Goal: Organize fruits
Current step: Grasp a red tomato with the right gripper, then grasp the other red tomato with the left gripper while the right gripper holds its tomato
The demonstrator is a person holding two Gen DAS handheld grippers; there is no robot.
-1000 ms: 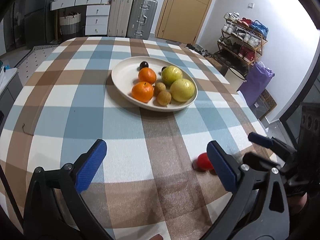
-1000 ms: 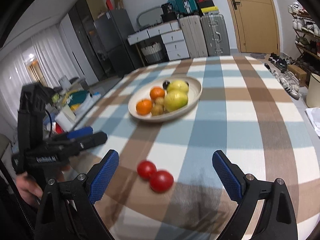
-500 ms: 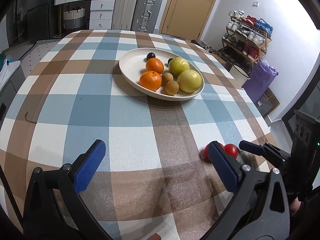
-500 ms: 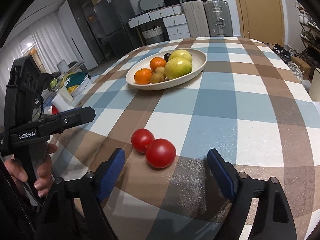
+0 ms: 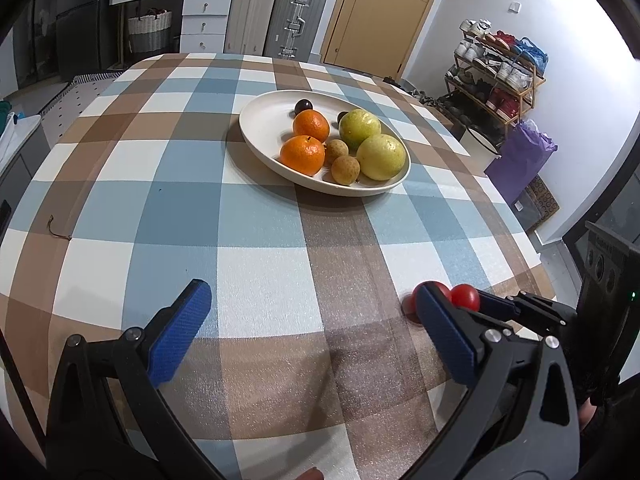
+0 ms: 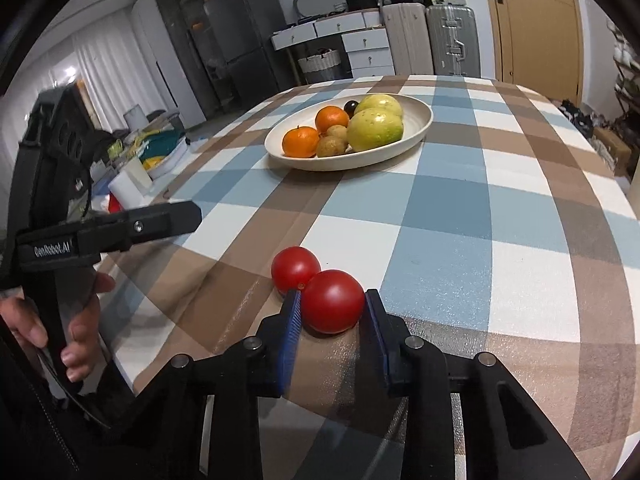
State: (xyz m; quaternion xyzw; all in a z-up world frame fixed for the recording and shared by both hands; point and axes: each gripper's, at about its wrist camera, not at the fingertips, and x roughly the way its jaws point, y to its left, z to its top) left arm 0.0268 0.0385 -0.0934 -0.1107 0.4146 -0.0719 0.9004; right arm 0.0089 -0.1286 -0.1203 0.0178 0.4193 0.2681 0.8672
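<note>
Now R tongs (image 6: 331, 307) are narrowed onto the near tomato (image 6: 332, 301); 0.5 s ago they stood wide w/ both tomatoes loose ahead of them, so the closing has just happened. Blue pads sit against both flanks of the fruit, which looks to rest on the counter (image 6: 460, 216) yet, not lifted. Far tomato (image 6: 295, 269) touches the gripped one on its L-rear side, free of the pads.

L tongs (image 5: 312, 332) hang wide & empty over the near counter edge, well apart from any fruit; no real change vs 1 s ago beyond a small shift of view. In L view the two tomatoes peek out just behind the R-side pad, w/ the R tongs reaching in from the right.

Plate (image 6: 420, 128) sits mid-counter, well apart from the tomatoes, holding 2 oranges, 2 yellow-green fruits, 2 small brown ones, dark small ones at the back.

Judgement: grasp step seems done, lift + carry to plate comes next. Risk: neighbour tomato gets nudged & rolls toward the edge on lift; a straight-up pull should spare it. One tomato then left.
</note>
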